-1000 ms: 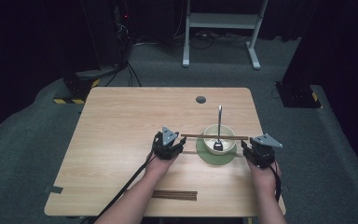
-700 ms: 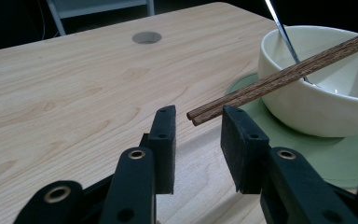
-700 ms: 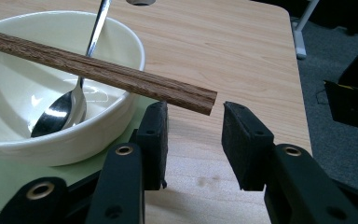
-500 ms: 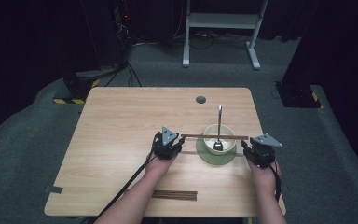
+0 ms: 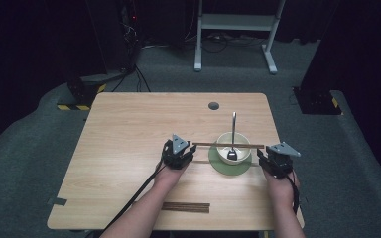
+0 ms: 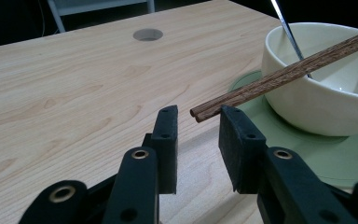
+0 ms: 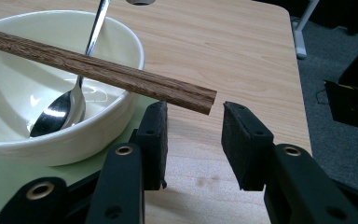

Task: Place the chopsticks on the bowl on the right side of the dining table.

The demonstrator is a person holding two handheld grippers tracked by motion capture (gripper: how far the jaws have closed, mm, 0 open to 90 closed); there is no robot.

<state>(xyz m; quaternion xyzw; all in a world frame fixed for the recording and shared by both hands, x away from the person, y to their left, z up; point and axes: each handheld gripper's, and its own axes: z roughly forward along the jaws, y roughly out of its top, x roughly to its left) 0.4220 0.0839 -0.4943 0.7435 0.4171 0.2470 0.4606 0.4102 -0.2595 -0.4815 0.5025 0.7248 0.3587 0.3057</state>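
Both sets of jaws stand apart with nothing between the pads: the left gripper (image 6: 198, 140) and right gripper (image 7: 191, 140) sit just off either end of the chopsticks (image 5: 228, 145), which lie across the bowl (image 5: 223, 154) near the table's (image 5: 129, 129) right edge. Placing looks finished; next, draw the hands back without nudging the sticks.

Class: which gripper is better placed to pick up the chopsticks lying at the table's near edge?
Left: the left gripper sits nearer those chopsticks, with its jaws open; the right gripper lies farther off.

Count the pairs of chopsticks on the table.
2. One pair of chopsticks lies across the bowl's rim; another pair lies flat near the table's front edge, between the forearms.
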